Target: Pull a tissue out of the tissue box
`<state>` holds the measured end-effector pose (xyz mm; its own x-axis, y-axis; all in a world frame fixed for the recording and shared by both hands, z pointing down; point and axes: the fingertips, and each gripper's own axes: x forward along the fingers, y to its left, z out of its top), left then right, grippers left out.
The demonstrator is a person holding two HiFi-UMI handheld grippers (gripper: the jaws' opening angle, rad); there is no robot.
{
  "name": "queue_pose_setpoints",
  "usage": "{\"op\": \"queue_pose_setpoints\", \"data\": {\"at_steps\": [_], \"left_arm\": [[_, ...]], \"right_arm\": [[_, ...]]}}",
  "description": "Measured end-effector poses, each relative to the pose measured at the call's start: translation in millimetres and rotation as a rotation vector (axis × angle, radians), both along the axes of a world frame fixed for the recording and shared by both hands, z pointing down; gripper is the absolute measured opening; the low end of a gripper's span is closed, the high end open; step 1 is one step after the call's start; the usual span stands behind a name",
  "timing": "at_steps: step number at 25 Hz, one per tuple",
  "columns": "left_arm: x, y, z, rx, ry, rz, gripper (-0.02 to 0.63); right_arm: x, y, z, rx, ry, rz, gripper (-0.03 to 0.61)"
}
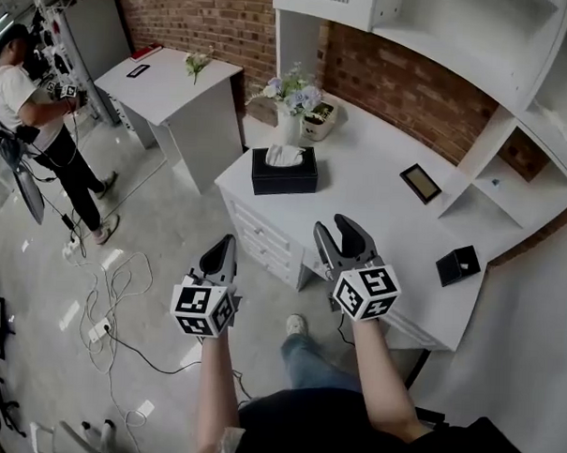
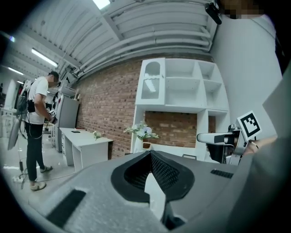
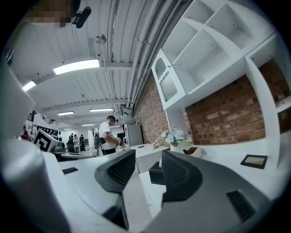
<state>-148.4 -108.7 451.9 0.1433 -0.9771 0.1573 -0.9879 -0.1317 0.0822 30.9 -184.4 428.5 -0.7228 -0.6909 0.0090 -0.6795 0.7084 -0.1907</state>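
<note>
One tissue box (image 1: 284, 174) near desk (image 1: 378, 211) edge; right claw (image 1: 342, 235) parted, seemingly over edge.

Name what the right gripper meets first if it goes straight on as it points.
Likely the black tissue box on the white desk: it shows between the open jaws of the right gripper. Nothing nearer shows, though depth is unclear.

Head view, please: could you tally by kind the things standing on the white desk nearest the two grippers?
Tissue box: 1
Vase of flowers: 1
Small pot: 1
Flat dark frame: 1
Small black box: 1
Total: 5
</note>
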Motion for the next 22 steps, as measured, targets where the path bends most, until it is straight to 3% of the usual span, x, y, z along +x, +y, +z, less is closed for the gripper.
{"op": "queue_pose_setpoints", "data": {"at_steps": [4,9,22], "left_arm": [[-22,-72,2,-0.017,0.01,-0.027,0.009],[-46,-125,9,-0.038,0.021,-0.054,0.009],[-68,-187,14,-0.071,0.032,-0.048,0.009]], "right_arm": [[-27,-79,4,-0.024,0.017,-0.027,0.16],[-51,-140,12,-0.052,0.038,-0.046,0.16],[-69,-199,29,-0.107,0.065,-0.043,0.16]]}}
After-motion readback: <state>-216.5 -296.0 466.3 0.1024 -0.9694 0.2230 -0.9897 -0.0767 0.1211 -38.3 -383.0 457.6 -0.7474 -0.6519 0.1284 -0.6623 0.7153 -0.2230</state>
